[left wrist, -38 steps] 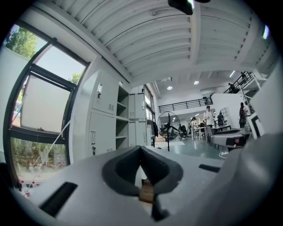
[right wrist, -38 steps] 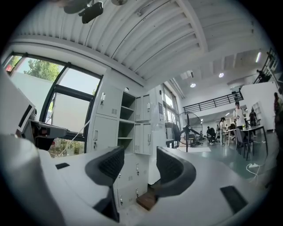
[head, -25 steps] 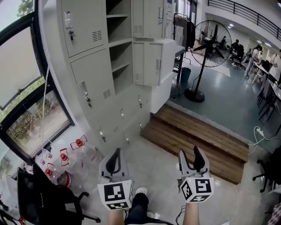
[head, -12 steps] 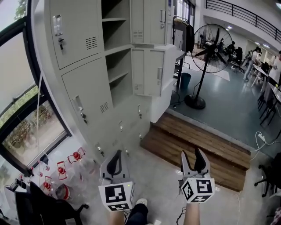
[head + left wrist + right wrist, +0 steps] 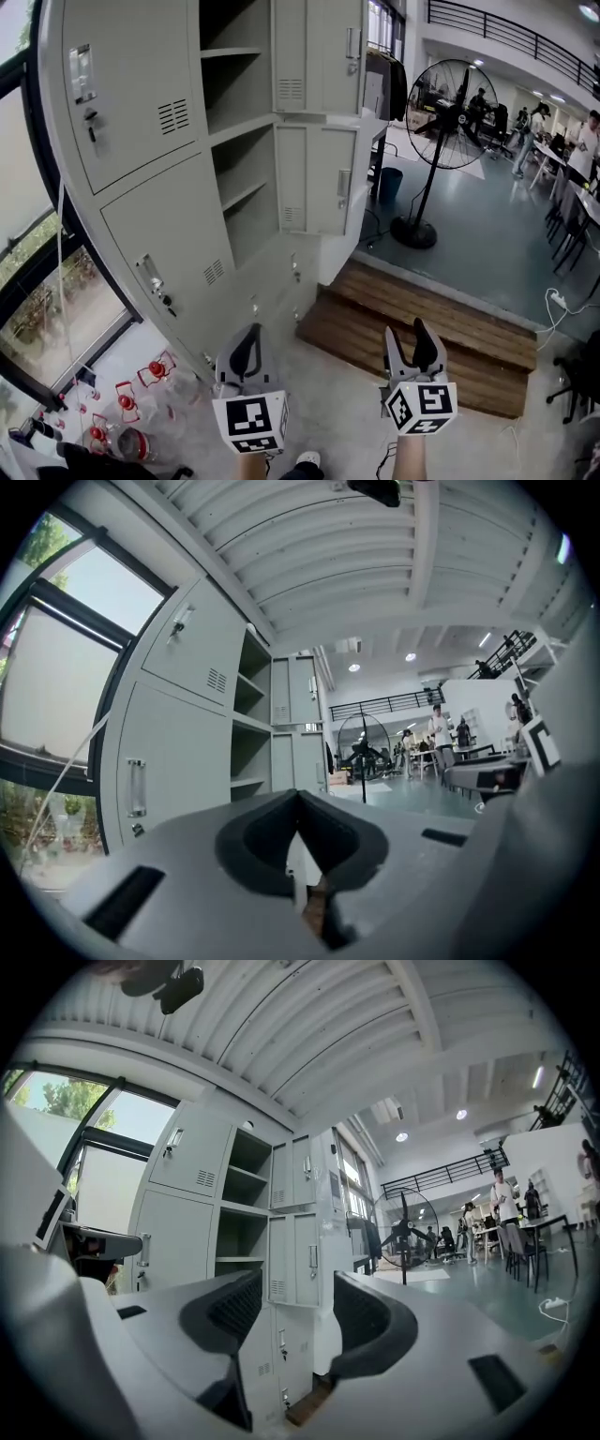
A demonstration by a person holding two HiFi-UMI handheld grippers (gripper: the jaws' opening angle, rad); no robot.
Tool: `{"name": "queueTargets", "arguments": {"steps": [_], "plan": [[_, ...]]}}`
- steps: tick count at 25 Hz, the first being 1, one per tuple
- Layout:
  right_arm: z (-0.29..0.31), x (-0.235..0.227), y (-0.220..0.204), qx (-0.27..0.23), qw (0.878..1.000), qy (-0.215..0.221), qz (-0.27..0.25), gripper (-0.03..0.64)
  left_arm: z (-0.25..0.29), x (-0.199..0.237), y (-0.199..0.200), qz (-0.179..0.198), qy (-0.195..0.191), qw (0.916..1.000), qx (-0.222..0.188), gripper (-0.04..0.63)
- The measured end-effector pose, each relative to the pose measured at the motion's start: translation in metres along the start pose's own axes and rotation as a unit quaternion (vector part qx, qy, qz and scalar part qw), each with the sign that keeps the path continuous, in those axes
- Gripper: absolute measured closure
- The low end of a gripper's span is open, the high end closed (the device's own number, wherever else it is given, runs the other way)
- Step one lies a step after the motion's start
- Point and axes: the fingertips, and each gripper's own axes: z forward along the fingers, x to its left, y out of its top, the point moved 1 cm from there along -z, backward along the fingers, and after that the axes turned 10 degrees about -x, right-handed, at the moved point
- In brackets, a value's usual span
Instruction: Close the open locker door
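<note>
A grey locker bank (image 5: 159,197) fills the left of the head view. Two of its compartments stand open, one above the other, and their doors are swung out to the right: an upper door (image 5: 314,52) and a middle door (image 5: 317,178) with a vertical handle. Both grippers hang low in front of me, well short of the lockers. My left gripper (image 5: 248,333) is shut with nothing in it. My right gripper (image 5: 409,336) is open and empty. The right gripper view shows the open doors (image 5: 302,1258) between its jaws. The left gripper (image 5: 298,794) points at the lockers (image 5: 178,752).
A wooden step (image 5: 412,319) runs along the floor right of the lockers. Behind it a large pedestal fan (image 5: 450,103) stands by a dark garment on a rack (image 5: 394,84). Red objects (image 5: 122,403) lie on the floor by the window. People stand at desks far right.
The lockers have grown larger and slid down-left in the head view as I came nearer and looked up. Both grippers keep their places in the frame, their jaws unchanged.
</note>
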Motion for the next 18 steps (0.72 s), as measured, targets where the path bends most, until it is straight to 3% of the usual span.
{"name": "queueTargets", "arguments": {"steps": [18], "plan": [[0.108, 0.017, -0.049, 0.031, 0.999, 0.030, 0.006, 0.385, 0.087, 0.051, -0.045, -0.003, 0.021, 0.9993, 0.031, 0.594]]}}
